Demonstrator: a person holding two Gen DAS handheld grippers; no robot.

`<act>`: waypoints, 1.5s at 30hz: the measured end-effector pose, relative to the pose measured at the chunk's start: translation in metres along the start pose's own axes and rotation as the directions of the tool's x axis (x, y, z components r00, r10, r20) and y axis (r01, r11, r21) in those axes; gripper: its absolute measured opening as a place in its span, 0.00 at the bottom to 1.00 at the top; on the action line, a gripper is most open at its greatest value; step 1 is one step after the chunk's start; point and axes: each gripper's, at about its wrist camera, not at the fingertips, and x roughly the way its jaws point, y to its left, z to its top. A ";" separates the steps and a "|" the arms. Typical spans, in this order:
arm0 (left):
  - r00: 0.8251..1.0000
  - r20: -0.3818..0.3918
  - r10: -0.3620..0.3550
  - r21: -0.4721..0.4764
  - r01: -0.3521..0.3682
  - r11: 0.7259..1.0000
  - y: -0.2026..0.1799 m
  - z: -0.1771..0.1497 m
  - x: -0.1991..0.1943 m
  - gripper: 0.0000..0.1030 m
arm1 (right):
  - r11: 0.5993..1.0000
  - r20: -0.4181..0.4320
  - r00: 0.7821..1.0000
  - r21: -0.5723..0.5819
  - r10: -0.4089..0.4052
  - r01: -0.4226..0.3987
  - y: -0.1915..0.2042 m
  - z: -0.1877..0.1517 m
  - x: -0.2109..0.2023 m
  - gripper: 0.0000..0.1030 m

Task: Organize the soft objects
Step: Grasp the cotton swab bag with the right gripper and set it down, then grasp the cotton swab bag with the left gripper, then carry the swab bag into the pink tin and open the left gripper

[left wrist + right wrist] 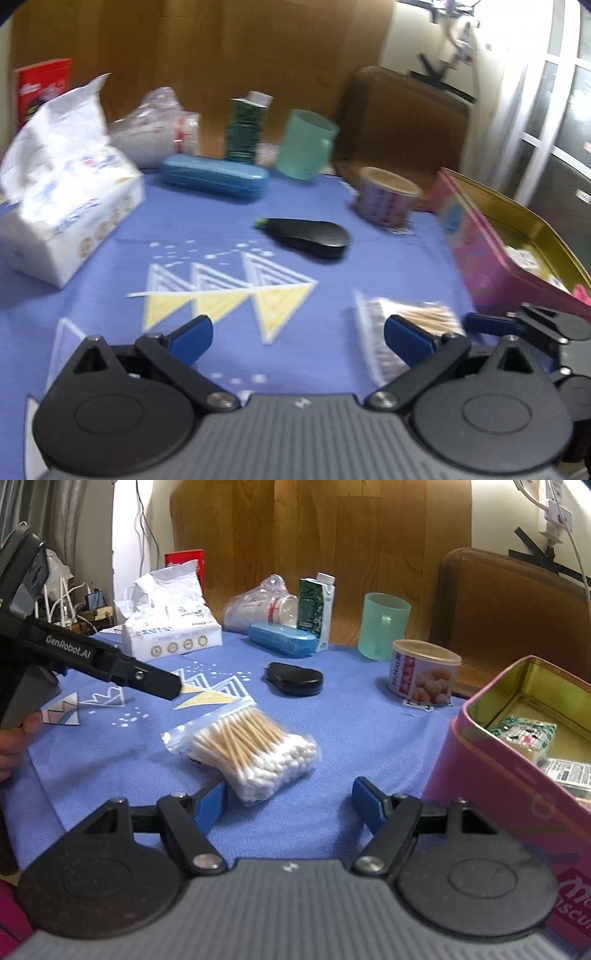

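Note:
A clear zip bag of cotton swabs (pixel 251 749) lies on the blue cloth, just ahead of my right gripper (pixel 291 805). That gripper is open, and the bag's near end sits close to its left finger without being pressed. My left gripper (pixel 299 336) is open above the cloth with nothing between its fingers; the swab bag (pixel 406 321) is at its right finger. A white tissue pack (pixel 62 206) stands at the back left. An open pink tin (pixel 480 757) on the right holds a small patterned tissue packet (pixel 524 734). In the right wrist view the left gripper (pixel 162 683) reaches in from the left.
Along the back stand a crumpled plastic bag (pixel 258 605), a blue case (pixel 282 638), a green carton (pixel 314 609), a teal mug (pixel 384 626) and a tin can (pixel 421 672). A black flat case (pixel 293 679) lies mid-table. A brown chair (pixel 509 605) is behind the table on the right.

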 end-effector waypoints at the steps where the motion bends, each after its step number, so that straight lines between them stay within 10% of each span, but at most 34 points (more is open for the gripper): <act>1: 1.000 -0.002 -0.009 0.020 0.009 1.000 -0.006 0.001 0.001 0.98 | 1.000 0.001 1.000 0.006 0.012 -0.012 0.002 0.001 0.000 0.74; 6: 0.996 -0.071 -0.063 0.048 0.066 0.997 -0.029 0.001 0.019 0.73 | 0.999 -0.006 0.999 -0.009 0.038 -0.038 0.011 0.004 0.005 0.73; 8: 0.989 -0.100 -0.110 0.041 0.114 0.993 -0.035 -0.002 0.028 0.64 | 0.999 -0.009 0.999 -0.018 0.044 -0.045 0.015 0.005 0.008 0.51; 11: 0.978 -0.113 -0.177 0.036 0.182 0.983 -0.045 0.002 0.026 0.39 | 1.000 0.002 1.000 -0.025 0.009 -0.009 0.017 0.006 0.009 0.43; 23: 0.956 0.066 -0.285 0.258 0.260 0.930 -0.134 0.063 -0.005 0.45 | 0.977 0.255 0.944 0.017 -0.210 0.213 -0.011 0.030 -0.058 0.42; 32: 0.918 -0.015 -0.397 0.362 0.375 0.853 -0.223 0.076 0.050 0.48 | 0.878 0.187 0.858 0.128 -0.478 0.462 -0.070 0.014 -0.085 0.42; 35: 0.937 0.014 -0.348 0.382 0.317 0.868 -0.246 0.078 0.067 0.80 | 0.806 0.122 0.799 0.155 -0.589 0.571 -0.090 0.008 -0.082 0.42; 38: 0.952 0.038 -0.304 0.385 0.267 0.884 -0.254 0.077 0.074 0.86 | 0.738 0.065 0.744 0.211 -0.665 0.642 -0.115 0.001 -0.083 0.48; 45: 0.964 0.019 -0.264 0.356 0.240 0.903 -0.238 0.069 0.074 0.86 | 0.740 0.087 0.757 0.309 -0.648 0.597 -0.128 -0.015 -0.100 0.51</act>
